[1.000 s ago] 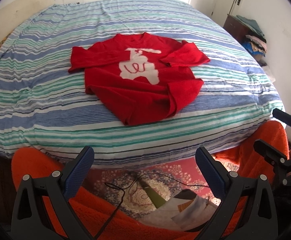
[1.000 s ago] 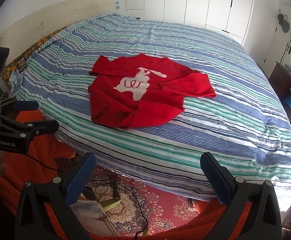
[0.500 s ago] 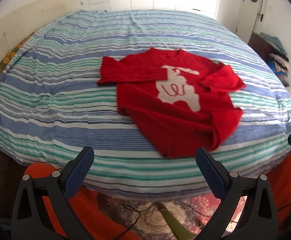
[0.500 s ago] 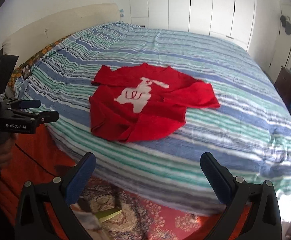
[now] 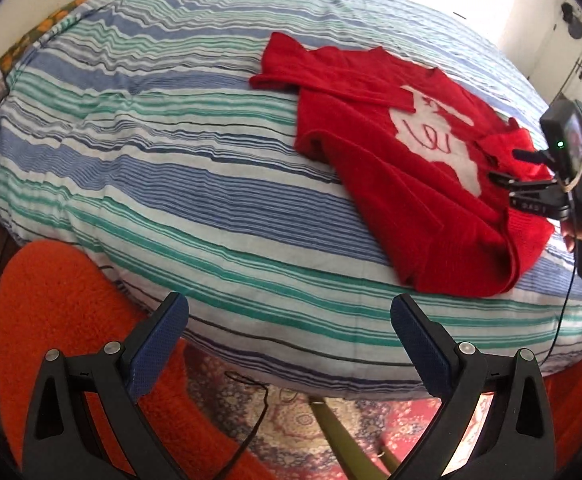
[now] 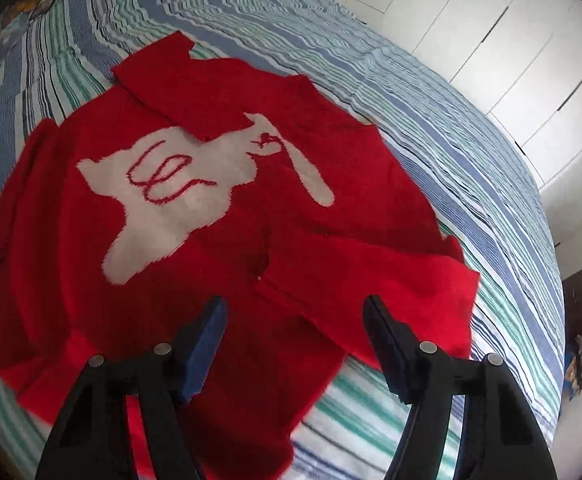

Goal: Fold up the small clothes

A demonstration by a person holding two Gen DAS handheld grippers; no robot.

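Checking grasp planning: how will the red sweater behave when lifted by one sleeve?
The red sweater is probably floppy: its sleeve lies folded and creased. Its fuzzy knit likely grips pads well. It may drag on the striped bedspread.

Striped blue, green and white bed [image 5: 171, 168] filling most of both views; patterned red rug [image 5: 275, 412] at lower centre; white wardrobe doors [image 6: 511, 40] upper right, daylit.
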